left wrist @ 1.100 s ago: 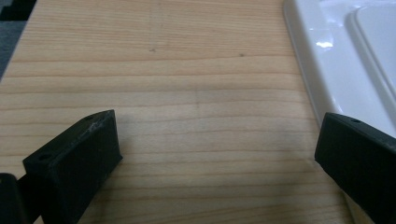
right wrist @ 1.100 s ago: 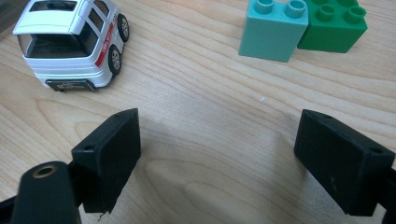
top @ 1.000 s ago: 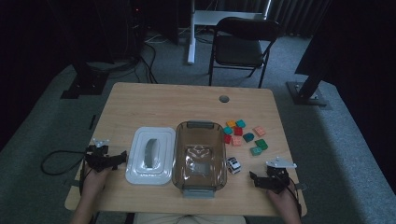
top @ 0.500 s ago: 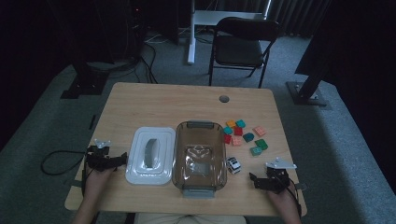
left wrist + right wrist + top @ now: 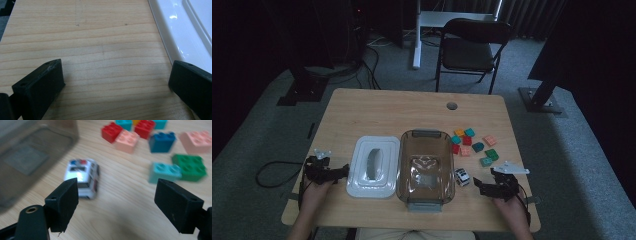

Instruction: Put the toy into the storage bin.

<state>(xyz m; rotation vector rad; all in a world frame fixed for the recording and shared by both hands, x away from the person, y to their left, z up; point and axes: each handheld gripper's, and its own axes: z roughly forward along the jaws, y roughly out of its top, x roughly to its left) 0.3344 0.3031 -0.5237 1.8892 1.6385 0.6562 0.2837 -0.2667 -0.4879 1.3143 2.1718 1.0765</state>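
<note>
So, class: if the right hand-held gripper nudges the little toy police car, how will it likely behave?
The toy police car sits on wheels, so it would probably roll along the wooden table rather than slide. It looks small and probably light. Its glossy roof may be slippery.

The toy car is white with black stripes and a red and blue light bar. At its 1 o'clock lie red, pink, dark blue, teal and green blocks. The box is smoky grey, the lid white, the table pale wood.
</note>
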